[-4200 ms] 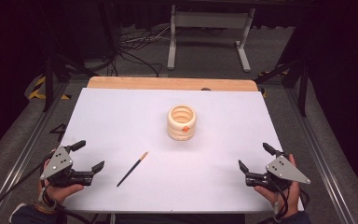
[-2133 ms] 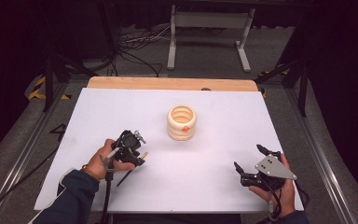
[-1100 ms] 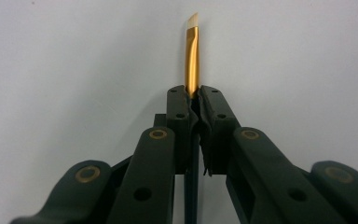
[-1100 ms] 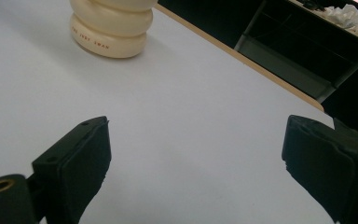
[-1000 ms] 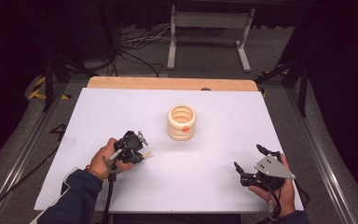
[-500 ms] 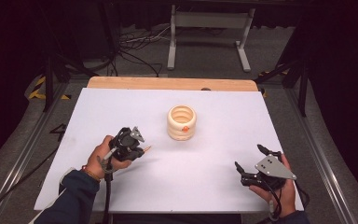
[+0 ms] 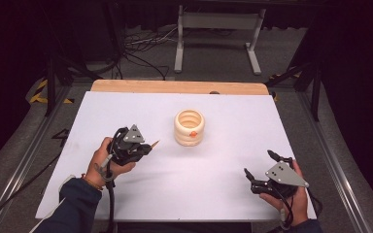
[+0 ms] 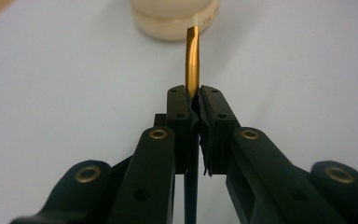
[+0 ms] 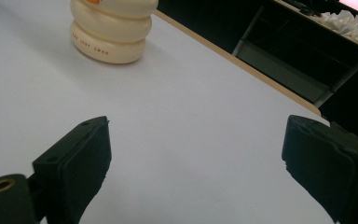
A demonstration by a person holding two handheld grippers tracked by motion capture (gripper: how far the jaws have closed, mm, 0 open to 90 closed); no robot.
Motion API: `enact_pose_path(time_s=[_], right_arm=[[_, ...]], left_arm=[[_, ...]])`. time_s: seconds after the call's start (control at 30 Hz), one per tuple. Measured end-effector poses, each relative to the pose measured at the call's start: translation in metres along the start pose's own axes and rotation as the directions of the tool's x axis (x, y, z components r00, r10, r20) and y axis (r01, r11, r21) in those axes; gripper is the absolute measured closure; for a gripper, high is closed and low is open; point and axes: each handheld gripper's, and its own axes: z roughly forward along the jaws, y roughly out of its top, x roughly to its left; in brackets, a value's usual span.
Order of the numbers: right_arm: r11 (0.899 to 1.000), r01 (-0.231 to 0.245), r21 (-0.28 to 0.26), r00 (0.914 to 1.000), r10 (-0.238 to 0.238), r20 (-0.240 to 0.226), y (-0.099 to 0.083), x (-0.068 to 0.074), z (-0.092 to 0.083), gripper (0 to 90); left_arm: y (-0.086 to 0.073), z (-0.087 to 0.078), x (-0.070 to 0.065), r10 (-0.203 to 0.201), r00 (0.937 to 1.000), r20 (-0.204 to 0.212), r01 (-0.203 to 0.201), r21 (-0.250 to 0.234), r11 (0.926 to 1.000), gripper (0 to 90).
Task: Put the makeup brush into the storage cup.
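Observation:
A cream ringed holder (image 7: pixel 190 127) stands upright in the middle of the white table (image 7: pixel 223 116). My left gripper (image 7: pixel 143 148) is shut on a thin brush with a dark handle and gold ferrule (image 8: pixel 192 65); its tip (image 7: pixel 154 143) points toward the holder (image 8: pixel 175 18), a short way off. The gripper hangs above the table, left of the holder. My right gripper (image 7: pixel 258 170) stays open near the table's front right, nothing between its pads (image 9: pixel 91 154). The holder (image 9: pixel 113 30) lies well ahead of it.
A wooden strip (image 7: pixel 175 87) borders the table's far edge. Beyond it stand a grey metal frame (image 7: pixel 218 29) and cables on the floor. Dark stands flank the table on both sides.
My left gripper has lifted the brush off the table and carried it up and slightly toward the holder. The right gripper has stayed still.

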Motion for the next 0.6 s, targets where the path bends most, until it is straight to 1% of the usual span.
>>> enact_pose_path(time_s=[0.1,0.27,0.33,0.4,0.47,0.53,0.6], right_arm=[[1.0,0.001,0.002,1.0,-0.001,-0.002,0.0,0.0,0.0,8.6],[1.0,0.0,0.001,1.0,0.0,0.0,0.0,0.0,0.0,8.5],[1.0,0.0,0.001,1.0,0.0,0.0,0.0,0.0,0.0,8.5],[1.0,0.001,0.001,1.0,-0.001,0.002,0.0,0.0,0.0,8.5],[1.0,0.0,0.002,1.0,0.0,0.002,0.0,0.0,0.0,8.5],[1.0,0.002,0.002,1.0,-0.002,0.001,0.0,0.0,0.0,8.5],[1.0,0.003,0.0,1.0,-0.003,0.009,0.0,0.0,0.0,8.6]], left_arm=[[0.001,-0.005,0.0,-0.01,0.9996,-0.025,0.008,-0.042,0.9991,82.9],[0.003,-0.012,0.002,-0.017,0.9994,-0.031,0.013,-0.113,0.9935,83.0],[0.004,-0.013,0.003,-0.019,0.9992,-0.034,0.014,-0.15,0.9885,82.9],[0.005,-0.014,0.003,-0.016,0.9991,-0.039,0.009,-0.168,0.9858,82.9],[0.006,-0.015,0.004,-0.011,0.9994,-0.033,0.004,-0.196,0.9805,82.9],[0.007,-0.016,0.005,-0.009,0.9994,-0.032,0.002,-0.213,0.977,82.9],[0.008,-0.017,0.005,-0.015,0.9994,-0.033,0.007,-0.236,0.9717,82.9]])
